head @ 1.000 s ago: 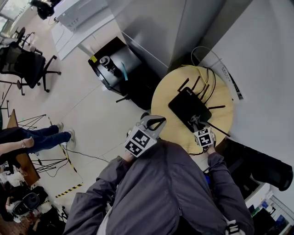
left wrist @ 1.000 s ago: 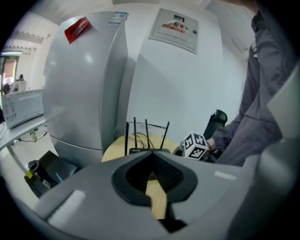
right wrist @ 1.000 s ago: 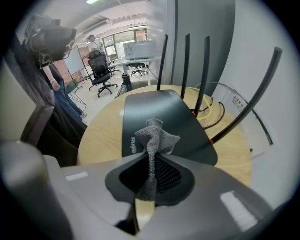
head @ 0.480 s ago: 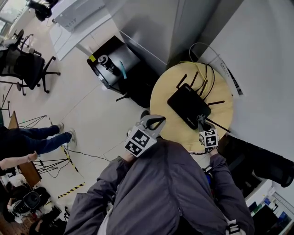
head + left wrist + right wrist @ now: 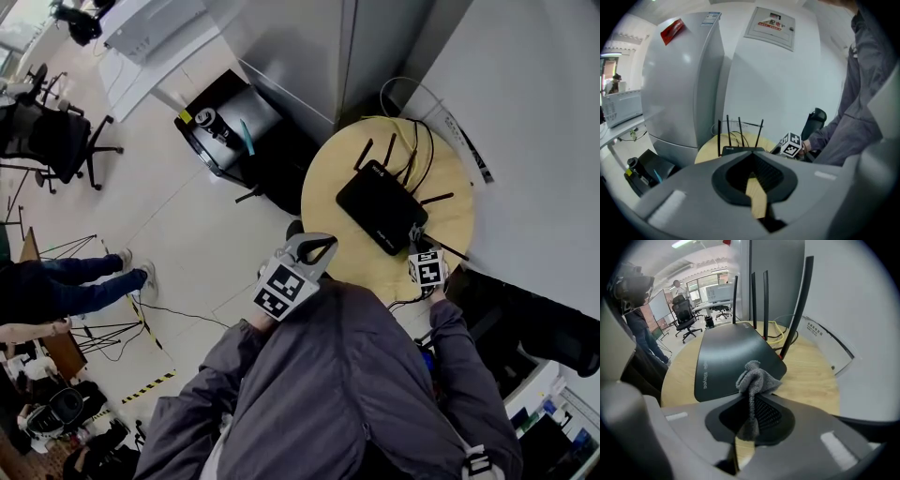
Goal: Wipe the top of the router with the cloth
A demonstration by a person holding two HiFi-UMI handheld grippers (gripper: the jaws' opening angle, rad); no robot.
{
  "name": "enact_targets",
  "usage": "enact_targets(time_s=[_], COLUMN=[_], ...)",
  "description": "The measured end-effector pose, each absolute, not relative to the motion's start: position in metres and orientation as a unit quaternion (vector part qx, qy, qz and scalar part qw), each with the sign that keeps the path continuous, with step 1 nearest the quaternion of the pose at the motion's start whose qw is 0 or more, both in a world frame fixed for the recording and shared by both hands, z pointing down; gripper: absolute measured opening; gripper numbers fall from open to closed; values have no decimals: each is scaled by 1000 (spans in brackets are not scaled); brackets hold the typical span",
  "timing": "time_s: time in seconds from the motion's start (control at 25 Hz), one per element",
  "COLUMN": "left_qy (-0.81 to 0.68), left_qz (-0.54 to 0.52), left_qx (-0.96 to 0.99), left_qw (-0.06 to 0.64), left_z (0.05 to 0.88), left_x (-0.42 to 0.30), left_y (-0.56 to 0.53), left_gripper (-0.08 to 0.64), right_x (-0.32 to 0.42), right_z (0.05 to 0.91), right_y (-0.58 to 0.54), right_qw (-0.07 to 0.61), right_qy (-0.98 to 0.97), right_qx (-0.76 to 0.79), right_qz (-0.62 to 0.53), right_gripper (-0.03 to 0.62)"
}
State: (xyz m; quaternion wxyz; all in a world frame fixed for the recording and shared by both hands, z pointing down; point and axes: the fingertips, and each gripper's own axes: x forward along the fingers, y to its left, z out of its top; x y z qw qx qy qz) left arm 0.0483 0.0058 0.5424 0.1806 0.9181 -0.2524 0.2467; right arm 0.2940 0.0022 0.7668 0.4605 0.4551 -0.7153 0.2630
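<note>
Work over the round pale-wood table (image 5: 459,211), hemmed by a white wall from 12 to 3 o'clock and open toward 9. Sweep along the flat black router (image 5: 380,208) lying mid-table, stopping short of the upright antennas and cables at its 12 o'clock end. Hold the right gripper (image 5: 749,427), clamped on the bunched grey cloth (image 5: 755,376), low at the router's 5 o'clock corner and press lightly. Leave the left gripper (image 5: 757,201), nearly closed on nothing, off the 7 o'clock rim.

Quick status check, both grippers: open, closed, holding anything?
Left gripper: closed, nothing between its jaws.
Right gripper: closed on the grey cloth, at the near edge of the router.
</note>
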Motion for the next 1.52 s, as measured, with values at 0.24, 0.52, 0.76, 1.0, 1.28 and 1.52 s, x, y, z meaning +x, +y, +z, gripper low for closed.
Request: enact_targets(time_s=[0.24, 0.52, 0.76, 1.0, 1.28, 1.52], left_qy=[-253, -248, -244, -246, -254, -254], left_qz=[252, 254, 253, 250, 245, 239], left_qx=[917, 918, 919, 919, 918, 918], left_qw=[179, 178, 179, 179, 183, 190], left_z=[544, 543, 545, 545, 549, 556], left_x=[53, 60, 68, 71, 73, 79], left_y=[12, 14, 14, 14, 17, 22], left_gripper=[0, 0, 0, 0, 0, 0], right_x=[281, 254, 226, 224, 218, 209], right_z=[776, 778, 779, 764, 657, 617], right_y=[13, 39, 65, 69, 42, 31], right_qw=[465, 479, 479, 463, 361, 332], right_qy=[-733, -760, -782, -787, -841, -858], right_qx=[428, 365, 318, 323, 351, 351], right_qz=[251, 245, 239, 250, 201, 174], right_gripper=[29, 29, 29, 29, 28, 28])
